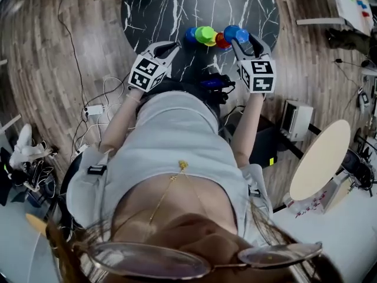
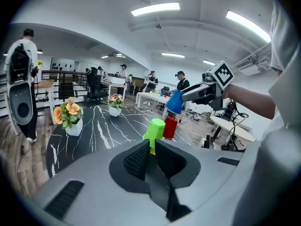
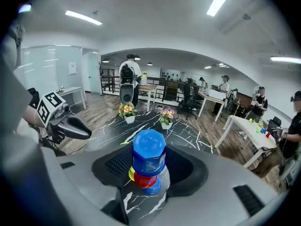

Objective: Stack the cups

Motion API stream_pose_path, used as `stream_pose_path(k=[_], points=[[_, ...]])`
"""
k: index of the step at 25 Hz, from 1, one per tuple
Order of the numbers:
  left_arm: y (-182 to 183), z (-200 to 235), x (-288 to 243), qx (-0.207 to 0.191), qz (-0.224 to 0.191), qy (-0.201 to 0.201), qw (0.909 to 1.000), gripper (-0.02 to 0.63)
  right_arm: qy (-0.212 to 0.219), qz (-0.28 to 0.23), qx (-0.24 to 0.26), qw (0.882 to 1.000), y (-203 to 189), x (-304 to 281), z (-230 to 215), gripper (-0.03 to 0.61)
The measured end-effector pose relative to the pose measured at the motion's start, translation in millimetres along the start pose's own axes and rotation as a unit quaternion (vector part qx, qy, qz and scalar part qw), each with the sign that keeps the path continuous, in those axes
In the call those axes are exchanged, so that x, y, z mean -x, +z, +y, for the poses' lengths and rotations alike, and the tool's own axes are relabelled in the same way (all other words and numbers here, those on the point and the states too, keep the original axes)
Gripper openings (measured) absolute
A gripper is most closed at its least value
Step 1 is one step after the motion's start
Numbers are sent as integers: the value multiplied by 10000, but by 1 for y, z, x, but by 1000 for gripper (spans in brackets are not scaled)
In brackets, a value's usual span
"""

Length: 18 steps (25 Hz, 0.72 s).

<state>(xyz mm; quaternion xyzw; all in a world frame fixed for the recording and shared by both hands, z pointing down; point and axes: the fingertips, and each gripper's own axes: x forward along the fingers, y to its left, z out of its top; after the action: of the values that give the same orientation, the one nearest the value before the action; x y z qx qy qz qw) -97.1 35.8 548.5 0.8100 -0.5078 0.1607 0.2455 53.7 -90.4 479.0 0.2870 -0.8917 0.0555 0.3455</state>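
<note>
Between the jaws of the right gripper (image 3: 149, 166): held blue cup (image 3: 149, 149), upside down, pads clamped on its sides, clear of the bench (image 1: 177, 5). Directly beneath it, red cup (image 3: 142, 179), standing on the marble. Just ahead of the left gripper (image 2: 150, 145), jaws together and empty: green cup (image 2: 155, 128), upside down, with a bit of a yellow cup (image 2: 152, 150) showing under its near edge. Nested or only beside, cannot tell. Past the green cup, on the side away from the right gripper: second blue cup (image 1: 190, 35), on its own.

Progress, as a judgement: early. One cup in the air, roughly lined up over the red cup, not yet set down. No tall stack anywhere. Left to do: lower the held blue cup, then gather the others.

Room: cups packed close in a row under both grippers, so little sideways clearance and some risk of clipping a neighbour on the way down. Beyond the fingertips, wide bare marble up to the flower pots (image 2: 68, 119) near the far rim. Near edge of the bench close under the wrists, with cables (image 1: 88, 108) on the floor (image 1: 70, 40) past it.
</note>
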Motion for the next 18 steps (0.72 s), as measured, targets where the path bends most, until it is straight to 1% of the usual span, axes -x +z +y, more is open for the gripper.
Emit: stream_pose_path(k=[4,12,18], points=[[-3,5,0,-5,42,-84,10000,55,69,235,193,9995,2,-7,12,222],[-7,12,-3,91,88,-139,9998,55,249,467,256,9983,-2,-26,27,222],[-7,12,-8,99,111,-149,9998,55,354,551,331,9973,-5,-34,31,224]])
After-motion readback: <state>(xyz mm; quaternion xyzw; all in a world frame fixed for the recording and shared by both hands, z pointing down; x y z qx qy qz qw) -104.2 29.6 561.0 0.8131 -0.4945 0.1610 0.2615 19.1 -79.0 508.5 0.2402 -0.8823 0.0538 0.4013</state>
